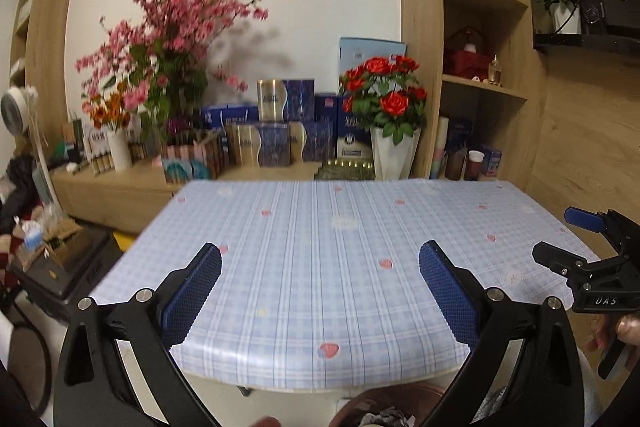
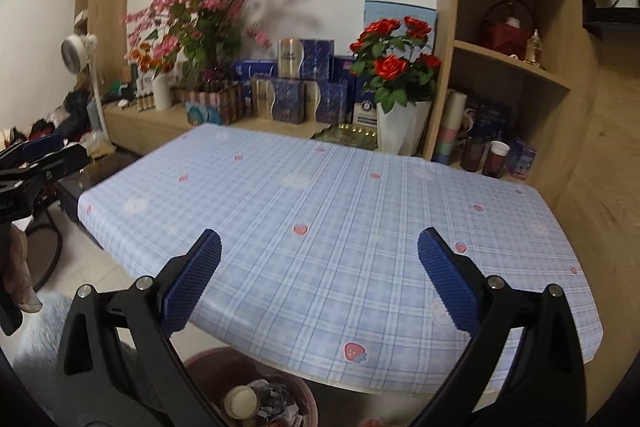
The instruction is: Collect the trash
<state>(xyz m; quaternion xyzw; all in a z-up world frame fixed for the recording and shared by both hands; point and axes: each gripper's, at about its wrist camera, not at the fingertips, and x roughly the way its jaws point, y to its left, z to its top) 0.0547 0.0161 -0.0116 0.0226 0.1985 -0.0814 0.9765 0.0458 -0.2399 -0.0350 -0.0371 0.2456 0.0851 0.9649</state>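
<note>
A brown round trash bin (image 2: 304,393) stands on the floor under the table's near edge, holding crumpled paper (image 2: 276,403) and a small white-capped bottle (image 2: 240,401). Its rim also shows in the left wrist view (image 1: 400,397) with crumpled paper inside. My left gripper (image 1: 320,291) is open and empty above the near part of the blue checked table (image 1: 320,227). My right gripper (image 2: 319,283) is open and empty above the same table (image 2: 320,195). Each gripper shows in the other's view: the right one (image 1: 560,237) at the right edge, the left one (image 2: 60,151) at the left edge.
Behind the table a low wooden shelf carries a pink blossom arrangement (image 1: 168,39), blue gift boxes (image 1: 280,123) and a white pot of red roses (image 1: 392,131). A tall wooden shelving unit (image 1: 480,67) stands at the right. Dark clutter and a fan (image 1: 16,115) are at the left.
</note>
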